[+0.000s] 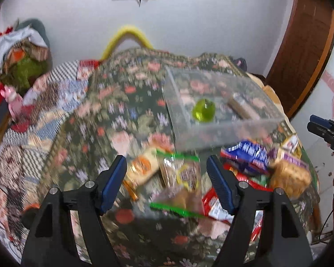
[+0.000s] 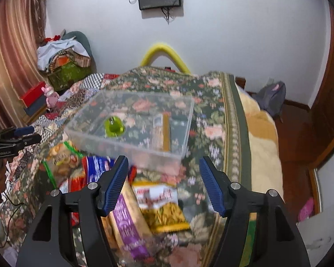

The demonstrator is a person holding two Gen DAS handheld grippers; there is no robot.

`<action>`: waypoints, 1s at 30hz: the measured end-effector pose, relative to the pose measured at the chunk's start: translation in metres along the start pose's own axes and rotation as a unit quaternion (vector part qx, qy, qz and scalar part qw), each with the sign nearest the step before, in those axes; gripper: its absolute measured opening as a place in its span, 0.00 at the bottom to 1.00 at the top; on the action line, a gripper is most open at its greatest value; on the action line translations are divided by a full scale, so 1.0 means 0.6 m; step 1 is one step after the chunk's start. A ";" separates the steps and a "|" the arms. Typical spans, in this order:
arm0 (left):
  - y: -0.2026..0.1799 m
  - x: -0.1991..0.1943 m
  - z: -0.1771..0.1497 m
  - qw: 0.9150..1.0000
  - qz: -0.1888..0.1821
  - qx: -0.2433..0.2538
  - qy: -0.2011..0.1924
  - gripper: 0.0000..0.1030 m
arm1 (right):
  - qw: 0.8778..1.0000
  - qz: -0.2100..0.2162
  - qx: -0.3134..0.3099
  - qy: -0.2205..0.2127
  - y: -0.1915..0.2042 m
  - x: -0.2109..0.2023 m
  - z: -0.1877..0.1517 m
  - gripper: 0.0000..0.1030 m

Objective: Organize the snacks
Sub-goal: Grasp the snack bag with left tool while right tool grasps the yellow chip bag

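Observation:
A clear plastic box (image 1: 222,131) sits on the floral bedspread and holds a green jelly cup (image 1: 203,109) and a brown bar (image 1: 242,109). In front of it lies a pile of snack packs. My left gripper (image 1: 167,182) hovers open over a green-edged clear bag (image 1: 180,184) and an orange pack (image 1: 140,169), holding nothing. A blue wrapper (image 1: 249,153) lies to its right. My right gripper (image 2: 164,182) is open and empty above a yellow pack (image 2: 160,204) and a purple-labelled pack (image 2: 124,218). The same box (image 2: 131,149) lies just beyond it.
The bed's floral cover (image 2: 211,111) ends at a bordered edge on the right, with a yellow blanket (image 2: 260,138) beyond it. A heap of clothes (image 2: 62,60) and a curtain stand at the left. A yellow padded bar (image 2: 164,53) rises behind the bed, and a backpack (image 2: 271,98) leans by the wall.

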State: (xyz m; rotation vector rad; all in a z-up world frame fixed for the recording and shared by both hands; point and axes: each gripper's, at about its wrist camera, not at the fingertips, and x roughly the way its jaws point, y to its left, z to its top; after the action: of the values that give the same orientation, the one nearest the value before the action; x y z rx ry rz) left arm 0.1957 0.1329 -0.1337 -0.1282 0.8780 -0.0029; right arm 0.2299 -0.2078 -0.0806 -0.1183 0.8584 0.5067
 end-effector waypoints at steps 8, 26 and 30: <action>-0.009 0.062 -0.037 0.999 -0.022 -0.011 0.046 0.72 | 0.999 0.008 0.027 0.044 -0.021 0.033 -0.053 0.62; -0.027 0.144 -0.061 0.997 -0.016 0.001 0.076 0.71 | 0.995 0.058 0.045 0.074 -0.015 0.077 -0.080 0.37; -0.028 0.126 -0.063 0.998 -0.019 0.000 0.061 0.63 | 0.997 0.034 0.032 0.063 -0.008 0.071 -0.078 0.26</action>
State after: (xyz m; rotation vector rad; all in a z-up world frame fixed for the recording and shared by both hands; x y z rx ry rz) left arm 0.2157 0.1080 -0.2138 -0.1462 0.9982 -0.0472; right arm 0.2233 -0.2098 -0.1437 -0.0635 1.0035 0.5400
